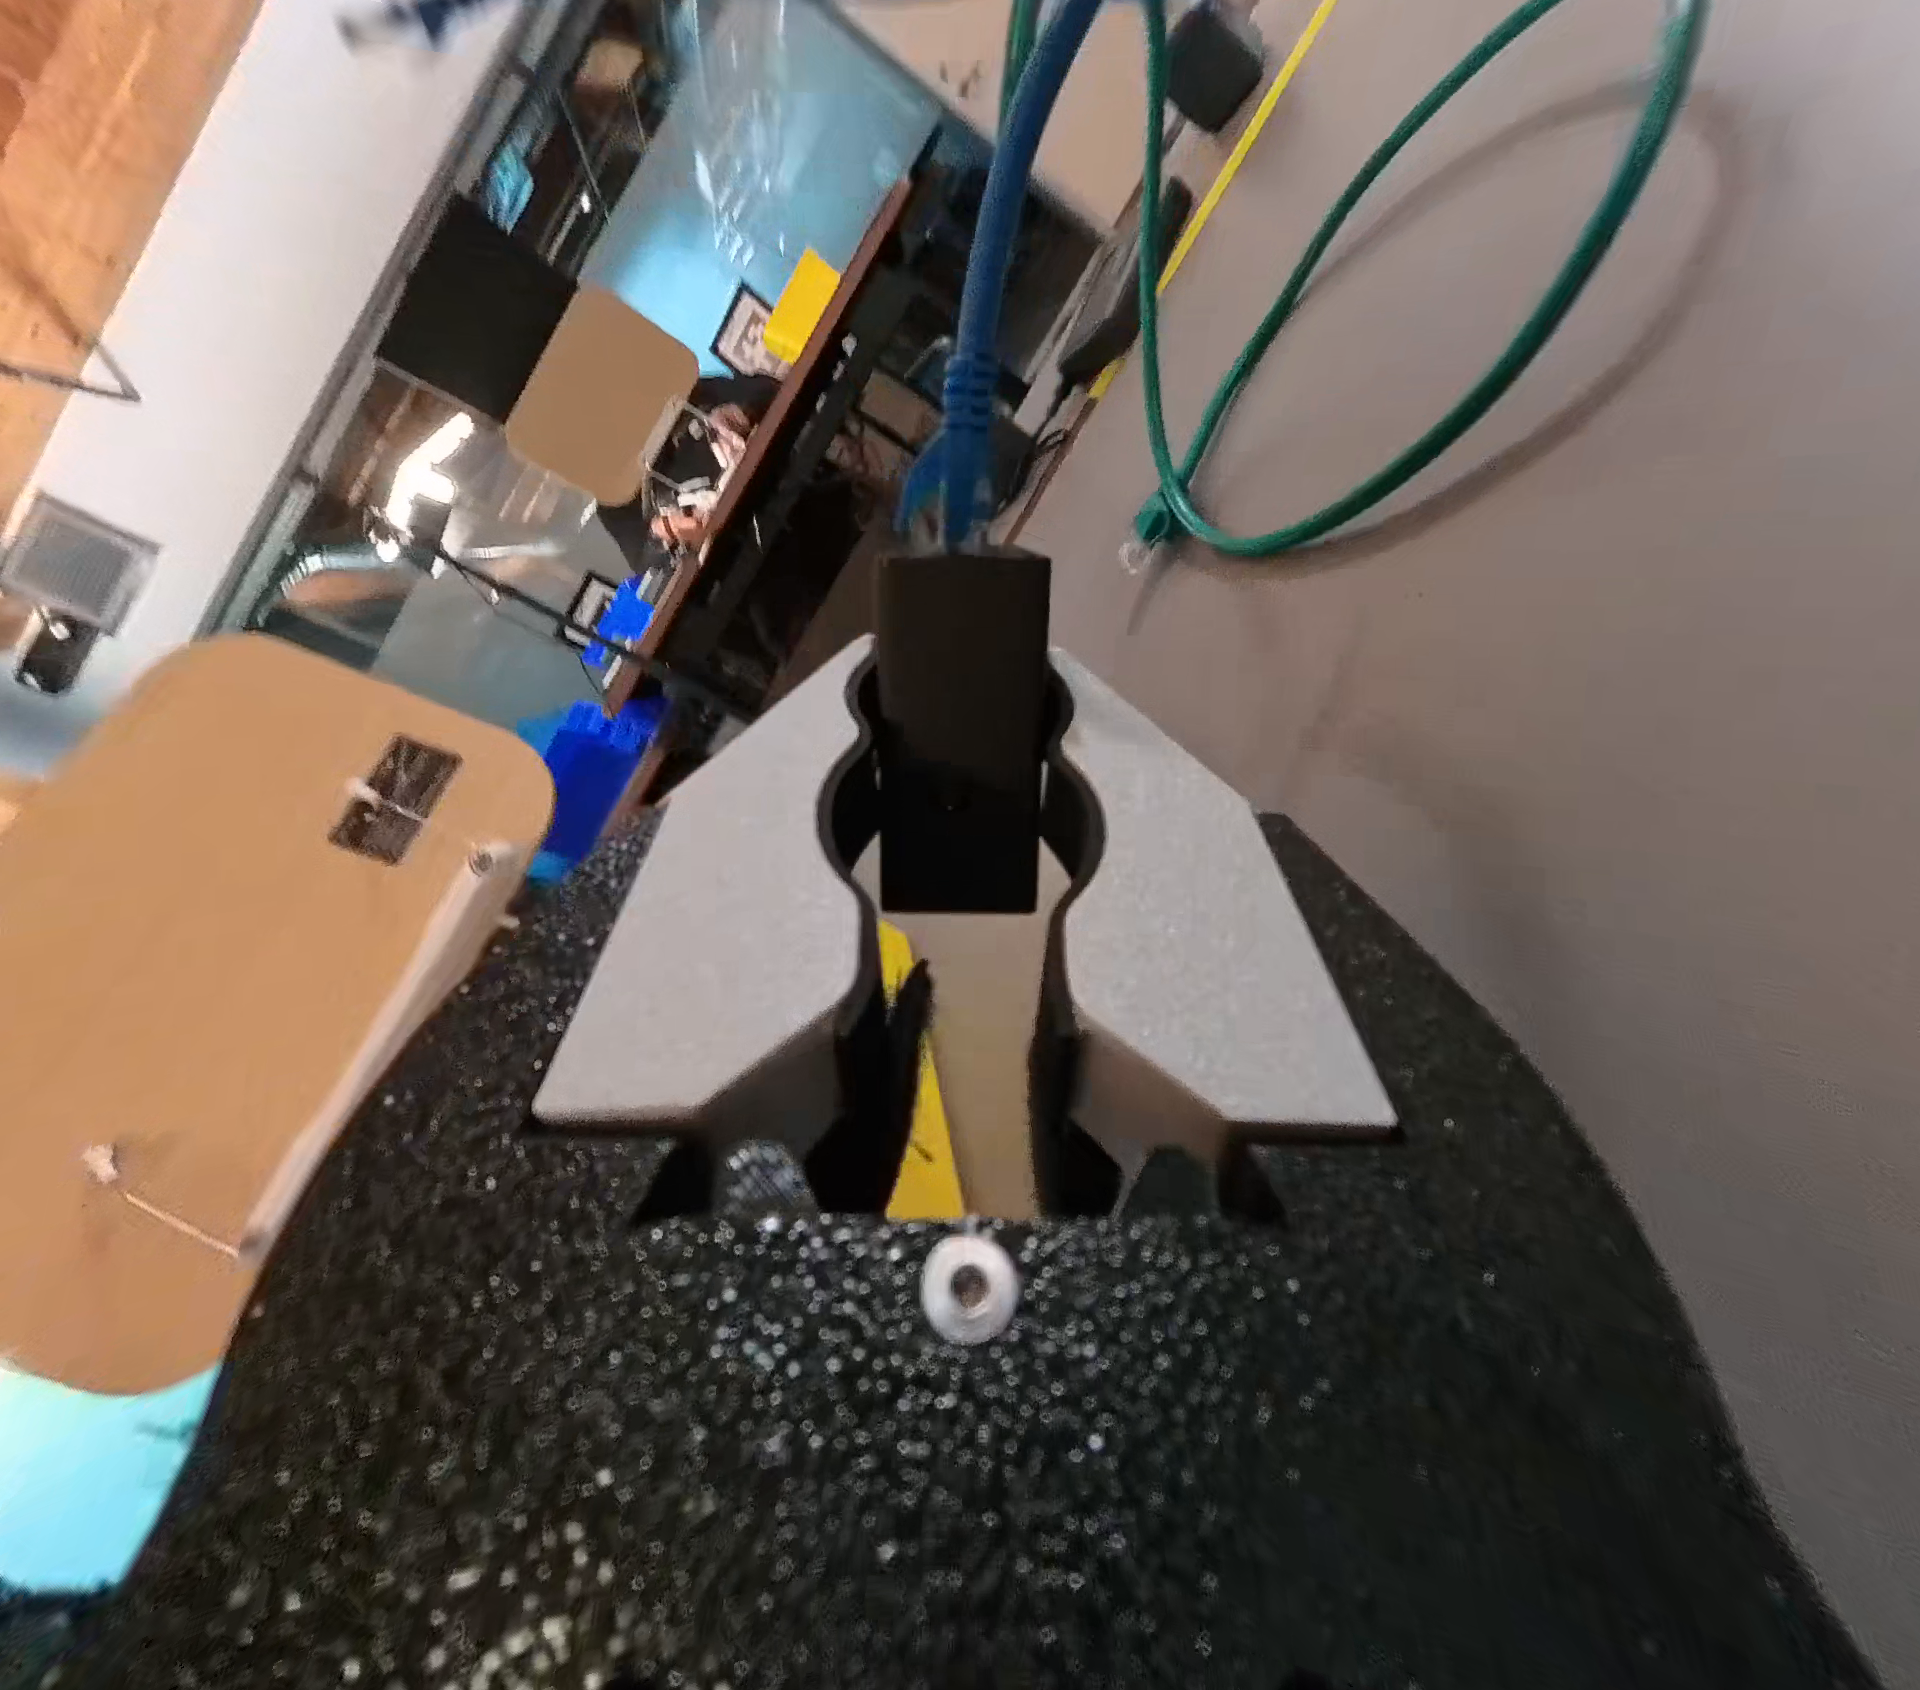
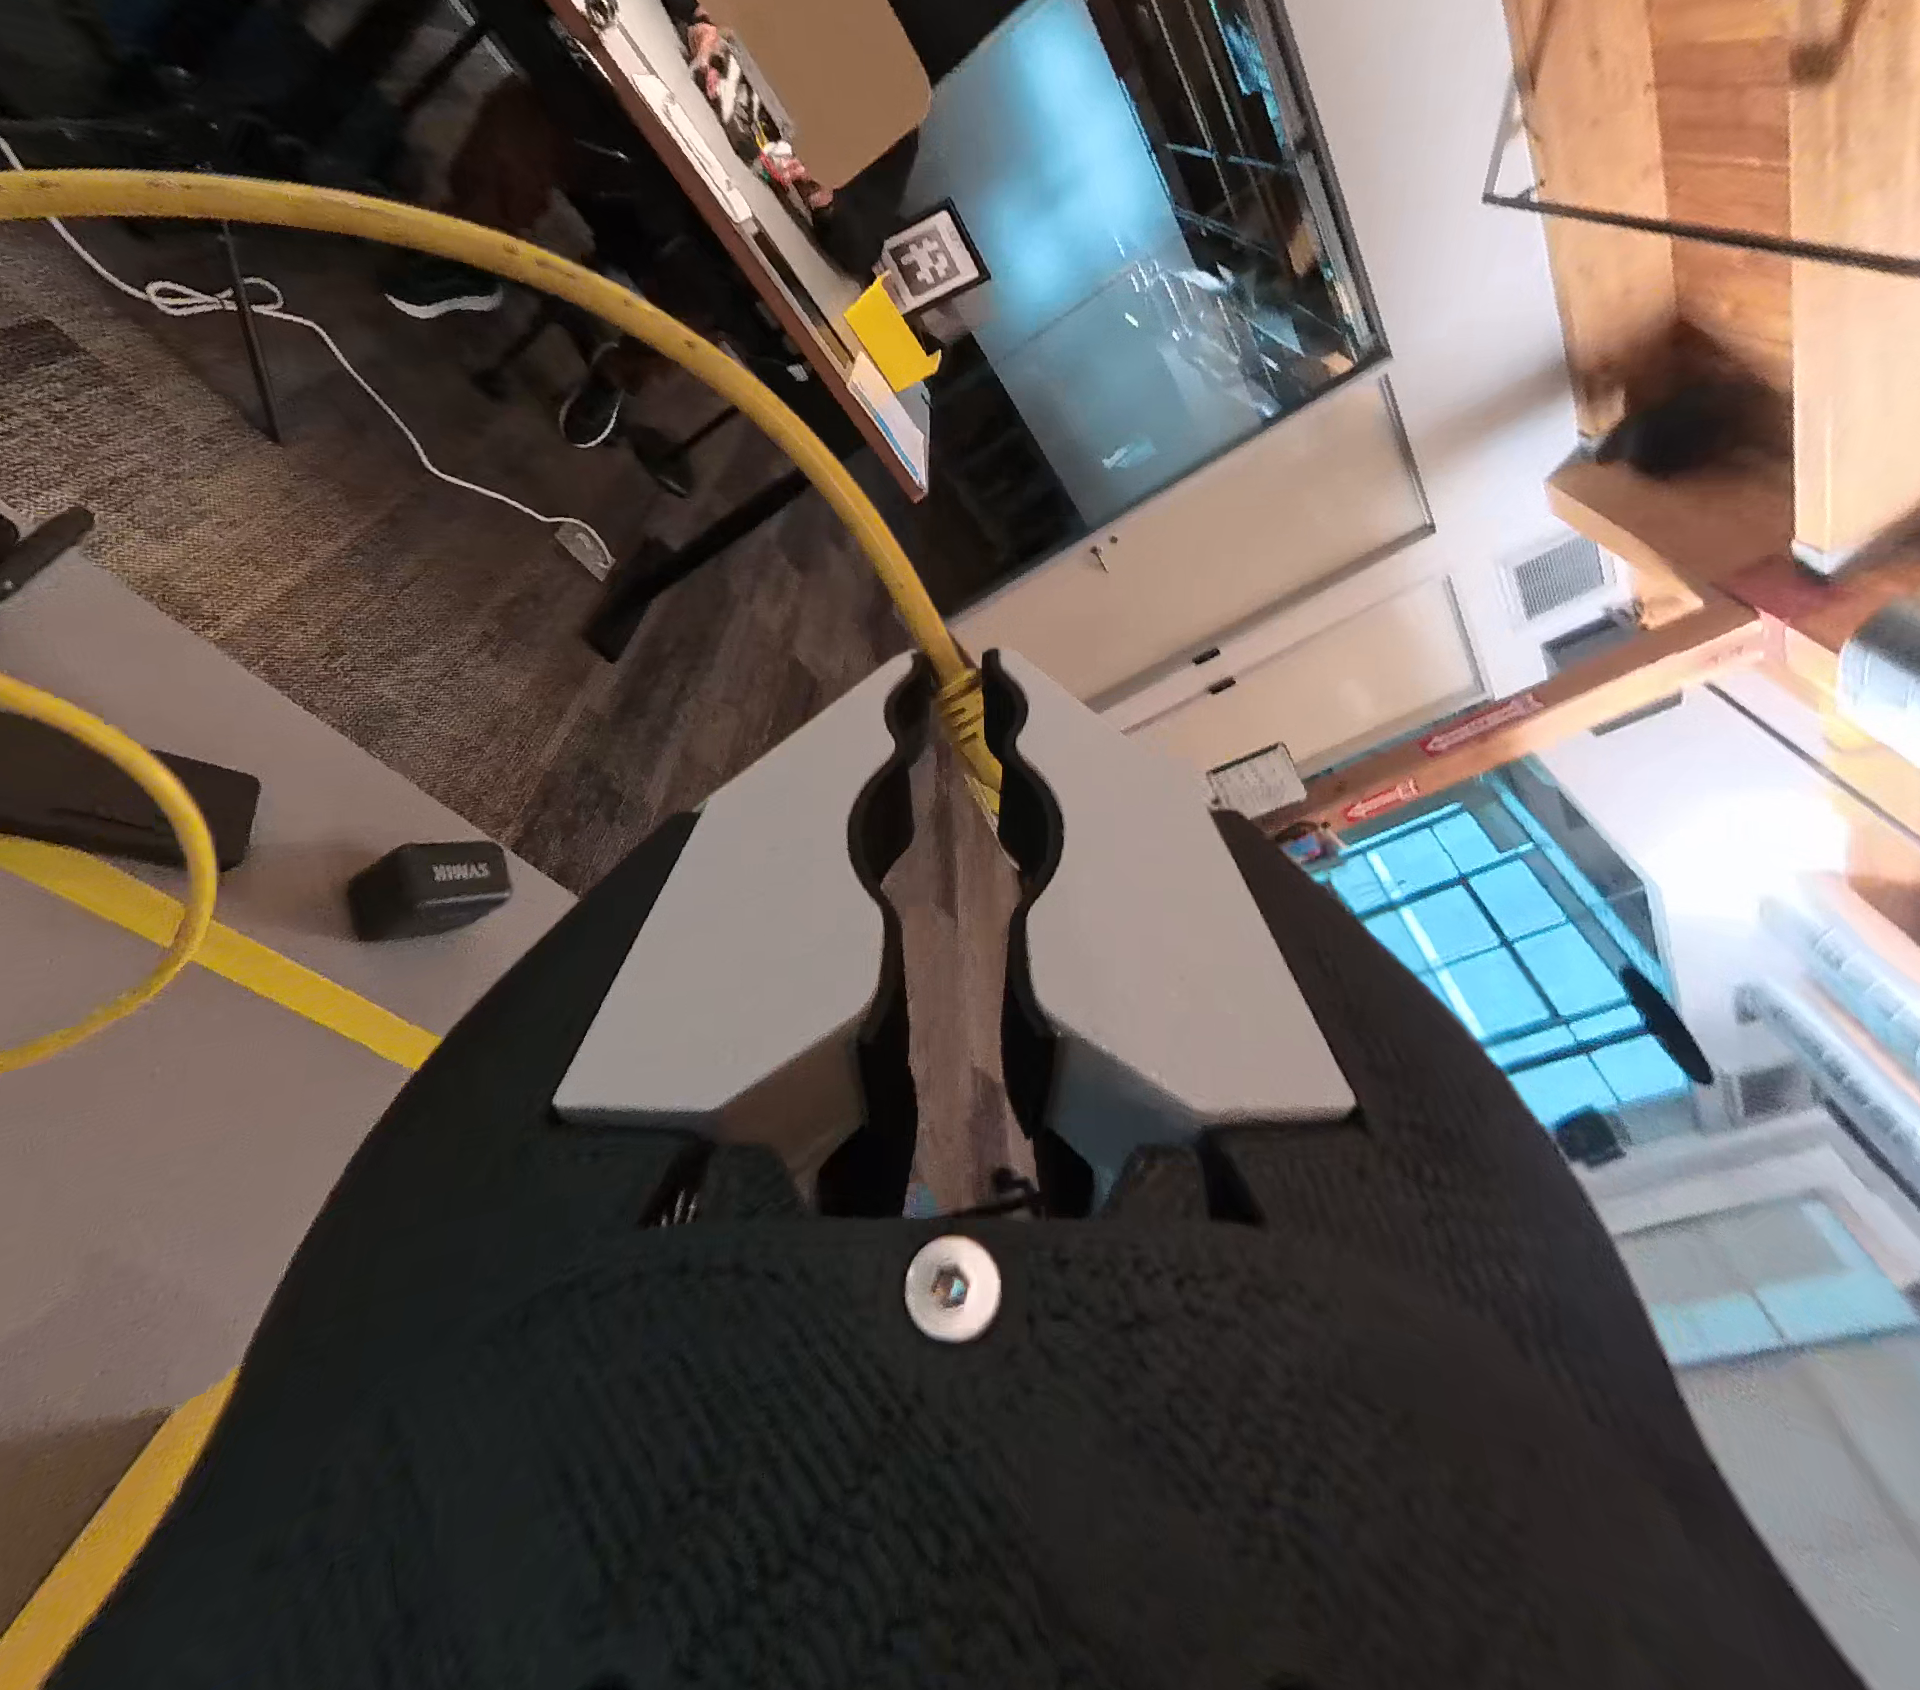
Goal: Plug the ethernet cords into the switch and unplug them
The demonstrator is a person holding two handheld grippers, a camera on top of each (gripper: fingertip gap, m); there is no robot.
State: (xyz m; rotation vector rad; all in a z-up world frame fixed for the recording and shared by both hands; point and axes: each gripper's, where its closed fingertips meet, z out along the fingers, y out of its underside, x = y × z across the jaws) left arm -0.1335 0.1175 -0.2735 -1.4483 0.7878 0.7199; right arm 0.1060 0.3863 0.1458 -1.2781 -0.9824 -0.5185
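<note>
The left gripper (image 1: 961, 767) has its jaws closed on the black switch (image 1: 961, 705), lifted off the table (image 1: 1558, 601) with a blue cord (image 1: 987, 269) plugged in, while the right gripper (image 2: 956, 705) pinches a yellow cord (image 2: 665, 321) by its plug end, and a green cord (image 1: 1455, 290) lies looped on the table.

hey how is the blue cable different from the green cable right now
The blue cable has one end plugged into the black switch, which the left hand-held gripper grips; the green cable is plugged into nothing, its clear plug lying free on the table. The blue cable rises off the surface in an arc; the green one lies in a flat loop. Both are thin round network cords.
</note>
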